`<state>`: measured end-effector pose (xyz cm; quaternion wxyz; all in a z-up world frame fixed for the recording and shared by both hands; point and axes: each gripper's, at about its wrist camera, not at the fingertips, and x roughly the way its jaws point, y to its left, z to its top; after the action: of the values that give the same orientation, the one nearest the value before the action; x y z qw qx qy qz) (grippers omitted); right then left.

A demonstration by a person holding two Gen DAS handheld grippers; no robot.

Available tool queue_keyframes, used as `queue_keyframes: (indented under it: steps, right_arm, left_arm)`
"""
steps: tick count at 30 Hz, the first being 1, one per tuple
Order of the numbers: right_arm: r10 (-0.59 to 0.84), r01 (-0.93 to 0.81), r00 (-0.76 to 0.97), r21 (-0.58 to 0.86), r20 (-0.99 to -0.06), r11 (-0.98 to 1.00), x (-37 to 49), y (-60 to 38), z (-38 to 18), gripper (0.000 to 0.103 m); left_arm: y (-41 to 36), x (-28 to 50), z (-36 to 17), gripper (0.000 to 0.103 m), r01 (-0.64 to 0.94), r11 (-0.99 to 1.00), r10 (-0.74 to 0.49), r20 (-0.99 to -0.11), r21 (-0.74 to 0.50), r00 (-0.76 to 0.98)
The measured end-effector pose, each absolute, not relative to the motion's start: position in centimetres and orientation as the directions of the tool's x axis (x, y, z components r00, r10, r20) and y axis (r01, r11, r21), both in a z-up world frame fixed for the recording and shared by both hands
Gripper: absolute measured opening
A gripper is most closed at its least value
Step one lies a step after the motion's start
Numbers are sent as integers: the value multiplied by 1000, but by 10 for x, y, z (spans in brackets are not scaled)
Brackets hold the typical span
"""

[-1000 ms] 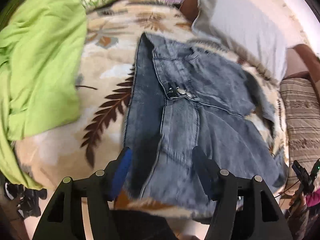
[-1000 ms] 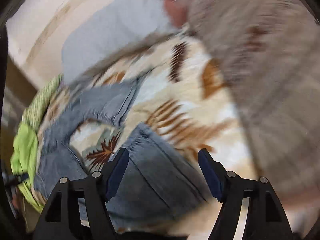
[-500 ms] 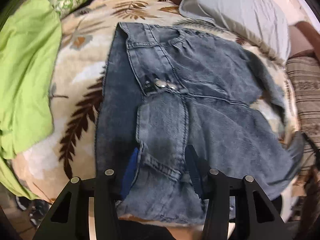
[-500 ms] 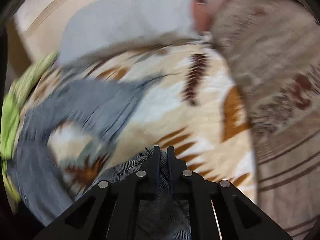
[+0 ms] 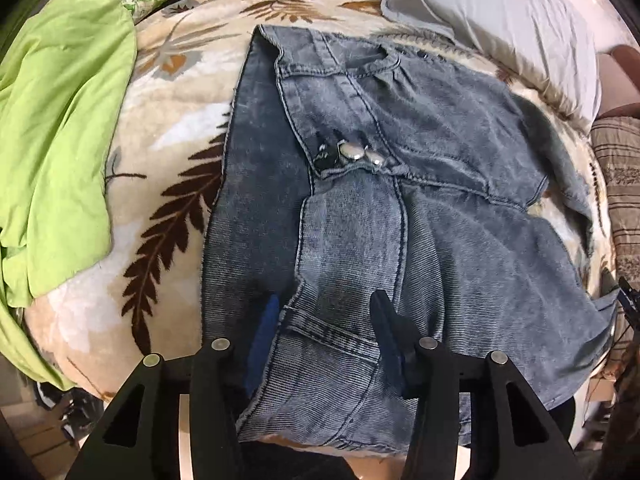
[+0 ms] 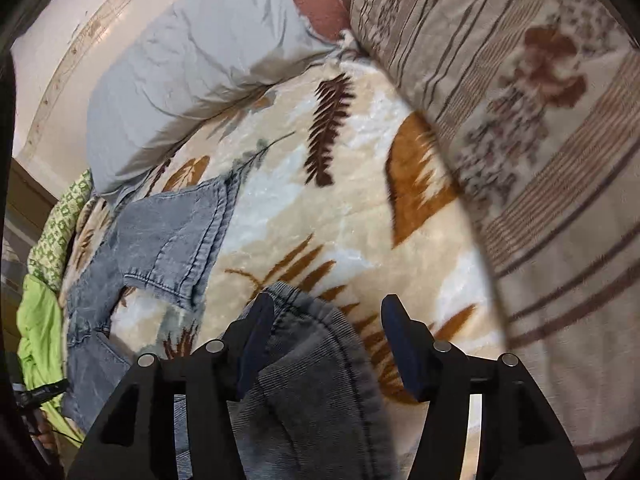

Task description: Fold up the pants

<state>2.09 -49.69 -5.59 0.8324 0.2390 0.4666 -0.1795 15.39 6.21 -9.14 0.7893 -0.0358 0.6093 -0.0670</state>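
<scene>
Blue denim pants (image 5: 400, 200) lie on a leaf-patterned blanket (image 5: 168, 184), waistband and metal buttons (image 5: 356, 152) facing up. My left gripper (image 5: 326, 320) is open, its fingers straddling a raised fold of denim near the bed's front edge. In the right wrist view a pant leg end (image 6: 312, 360) lies between the fingers of my right gripper (image 6: 328, 320), which is open. Another denim leg (image 6: 176, 240) lies further left.
A green sheet (image 5: 52, 120) lies bunched at the left of the bed. A grey pillow (image 5: 500, 12) rests at the back, also in the right wrist view (image 6: 192, 64). A striped brown blanket (image 6: 540, 140) covers the right side.
My right gripper was shut on the pant leg half a second ago and has opened, letting it go. My left gripper moved in over the denim and stays open.
</scene>
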Motion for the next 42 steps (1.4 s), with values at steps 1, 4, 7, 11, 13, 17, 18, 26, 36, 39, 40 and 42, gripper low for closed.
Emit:
queue_keyframes:
  steps: [1,4,7,11,13,17,18,26,36,39,40,42]
  right_arm:
    - [-62,526,487,236,-871,817,27,-495,-64,58]
    - [-79,449,430,138,-899,883,47,-467,-77,25]
    - [-128,344,426,30,-896,939,59,-443,-63,5]
    - [-181,467,603,161,-777,869,43,-476,-13,5]
    - [-214,528,584,166,-783,833,44,-494,-14,6]
    - [-243,561,447,58,-861,826,54,-499,-39,25]
    - [-242,573,452,71,-859,817,47,-501,-37,31]
    - [-156,627,545,276,-824,729,-64,-493,-40,64]
    - [-41,642,635,498,-771,582,-75,-470,-71,63]
    - [-44,661,630,507,-775,553,-74,-467,-73,40]
    - [-56,672,613,484,-788,560,-70,-467,-74,25]
    - [-39,663,619,495,-784,561,-65,-472,-71,16]
  left_arm:
    - [59,153,-94,48,64,990,-137,-961,-125,242]
    - [58,150,-91,48,77,990,-134,-960,-119,246]
    - [63,149,-78,48,61,989,-145,-948,-133,283]
    - [75,147,-67,48,20,989,-148,-934,-150,324]
    - [76,150,-73,48,7,992,-122,-943,-126,311]
    - [75,148,-88,48,1,995,-92,-960,-95,265]
    - [74,147,-89,48,1,996,-91,-964,-94,252]
    - [108,103,-72,52,-11,940,-326,-905,-342,272]
    - [144,81,-106,58,-199,805,-501,-820,-559,276]
    - [140,86,-114,54,-199,780,-534,-796,-594,285]
    - [138,92,-116,50,-192,788,-526,-802,-585,283]
    - [132,102,-116,6,-192,823,-479,-834,-535,273]
